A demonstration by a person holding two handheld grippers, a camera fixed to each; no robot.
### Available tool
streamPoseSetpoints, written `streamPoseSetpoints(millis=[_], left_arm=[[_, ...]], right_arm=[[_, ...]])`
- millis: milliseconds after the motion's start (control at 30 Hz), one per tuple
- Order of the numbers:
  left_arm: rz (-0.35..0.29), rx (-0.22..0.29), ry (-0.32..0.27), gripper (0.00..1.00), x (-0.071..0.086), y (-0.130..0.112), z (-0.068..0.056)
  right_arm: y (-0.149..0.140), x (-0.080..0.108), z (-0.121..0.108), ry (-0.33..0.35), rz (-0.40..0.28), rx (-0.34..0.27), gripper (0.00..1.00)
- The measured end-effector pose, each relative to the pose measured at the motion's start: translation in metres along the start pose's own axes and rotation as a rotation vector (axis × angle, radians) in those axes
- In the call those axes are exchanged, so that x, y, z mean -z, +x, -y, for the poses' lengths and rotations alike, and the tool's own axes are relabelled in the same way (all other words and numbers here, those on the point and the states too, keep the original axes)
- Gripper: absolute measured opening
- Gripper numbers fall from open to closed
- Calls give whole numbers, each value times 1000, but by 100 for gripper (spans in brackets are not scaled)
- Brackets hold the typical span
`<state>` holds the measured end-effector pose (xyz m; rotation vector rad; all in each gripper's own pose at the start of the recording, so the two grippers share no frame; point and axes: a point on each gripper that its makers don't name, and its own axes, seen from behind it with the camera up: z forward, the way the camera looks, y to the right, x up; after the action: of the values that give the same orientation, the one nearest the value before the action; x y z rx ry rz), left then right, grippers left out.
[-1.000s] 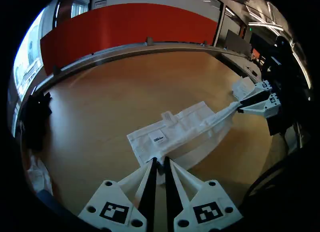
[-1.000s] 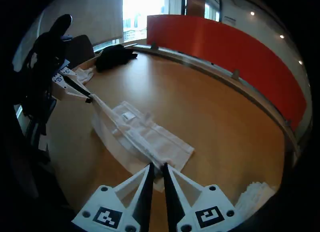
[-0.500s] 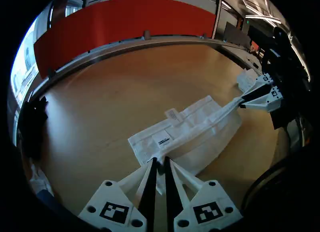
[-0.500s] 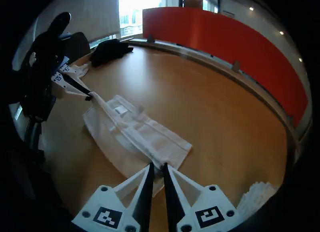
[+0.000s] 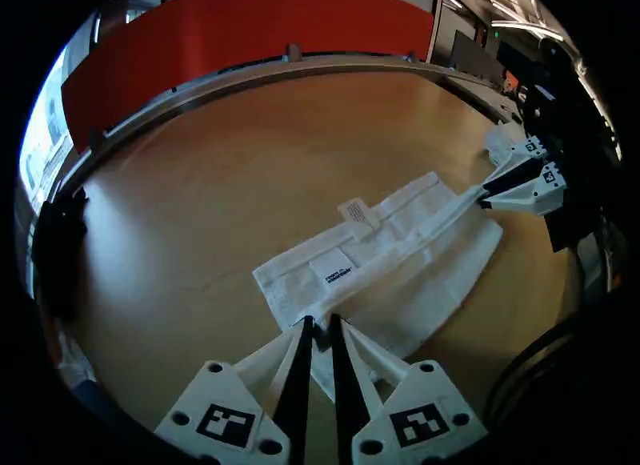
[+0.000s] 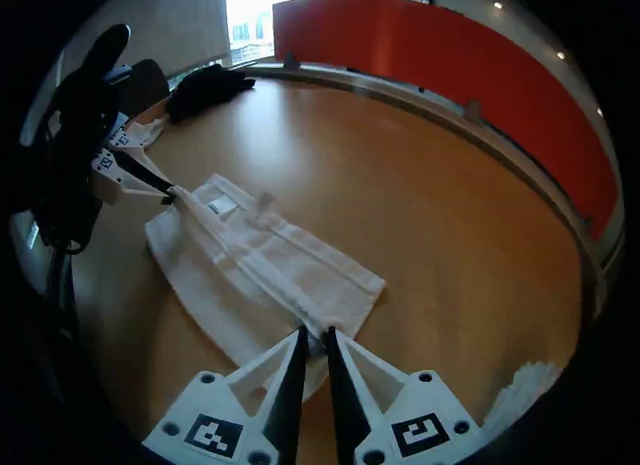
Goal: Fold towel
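The wooden bench (image 5: 240,169) spreads wide under me, its curved far edge backed by a long red partition (image 5: 240,25) running from 10 to 1 o'clock in the left gripper view. In the right gripper view the same bench (image 6: 432,201) fills the middle, with the partition (image 6: 448,57) from 12 to 3 o'clock.

The white towel (image 5: 384,257) lies on the bench in a long strip folded lengthwise. In the left gripper view it runs from 6 o'clock out toward 3 o'clock. In the right gripper view the towel (image 6: 264,265) runs from 6 o'clock out toward 9 o'clock.

A black garment (image 6: 204,89) sits bunched at 11 o'clock near the bench's far edge.

My left gripper (image 5: 319,325) has its fingers pinched together on the towel's near end. It also shows at 9 o'clock in the right gripper view (image 6: 168,197), gripping that end. My right gripper (image 6: 313,333) has its fingers clamped on the opposite end, and appears at 3 o'clock in the left gripper view (image 5: 484,201).

A small label (image 5: 332,269) lies flat on the towel, just ahead of my left fingers.
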<state>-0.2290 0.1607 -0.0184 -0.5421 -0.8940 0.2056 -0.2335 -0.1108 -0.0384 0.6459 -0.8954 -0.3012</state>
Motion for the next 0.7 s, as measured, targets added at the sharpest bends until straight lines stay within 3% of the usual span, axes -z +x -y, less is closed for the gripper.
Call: streamPoseSetpoints(millis=[267,400,467,600,700], left_arm=[[4,-5,29,25,-12,0,10],[3,-26,45,28,-16,1,13],[1,-42,53,39,-17,2,15],[2,-66,66,47,-20,2,17],[2,-75,79,51,-21,2,21]], right_arm=[[-3,-14,-9,-26,9,-25,23],[-3,-17,-16,-47,9,-22,34],[-3,-18,-21,-63,12,-16,40],[-4,-21,-26,-79,22,-2,57],[-3,-22,-28,-84,25,5,63]])
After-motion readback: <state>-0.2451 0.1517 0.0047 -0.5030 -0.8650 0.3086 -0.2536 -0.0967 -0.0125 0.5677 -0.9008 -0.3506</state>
